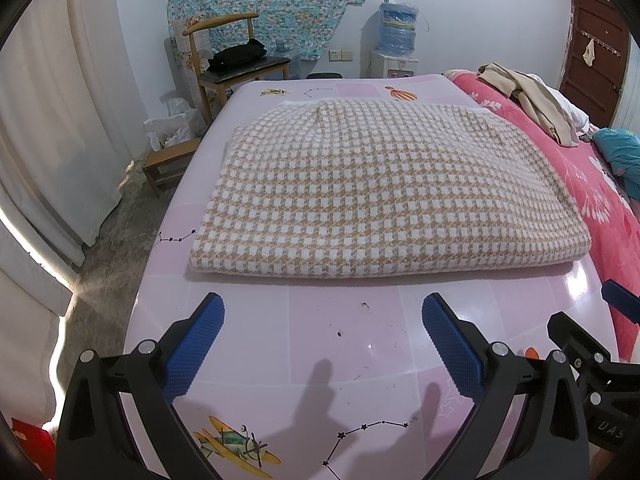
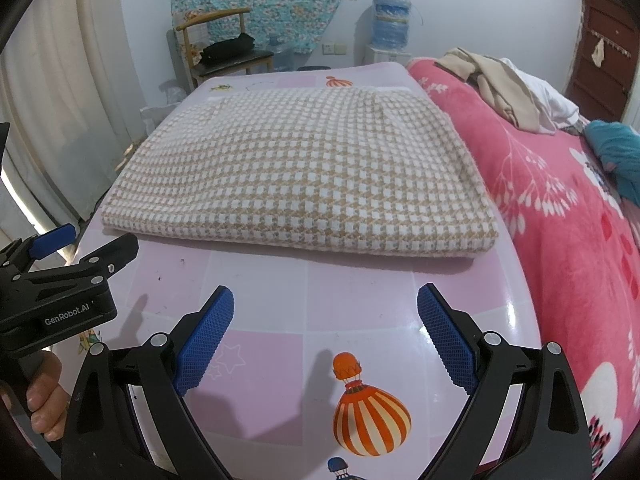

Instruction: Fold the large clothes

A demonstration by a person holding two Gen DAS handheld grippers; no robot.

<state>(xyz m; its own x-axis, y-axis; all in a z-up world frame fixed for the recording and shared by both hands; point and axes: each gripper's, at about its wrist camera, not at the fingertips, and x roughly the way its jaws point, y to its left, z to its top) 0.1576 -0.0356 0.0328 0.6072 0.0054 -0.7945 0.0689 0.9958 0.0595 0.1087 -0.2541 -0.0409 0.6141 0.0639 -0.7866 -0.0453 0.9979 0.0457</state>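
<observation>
Lying folded on the pink table [image 1: 340, 320], the checked garment [image 1: 372, 196]; both grippers' fingers [image 1: 192, 344] [image 2: 448, 340] wide apart, empty.

The folded checked cloth [image 1: 384, 196] looks soft, thick and woolly. It lies on a pink table cover [image 1: 320, 344] that is smooth and shiny, like plastic. The left gripper [image 1: 322, 340] and the right gripper [image 2: 325, 334] have bumpy blue rubbery pads [image 2: 206, 340] on matt black plastic arms with small shiny metal screws.
</observation>
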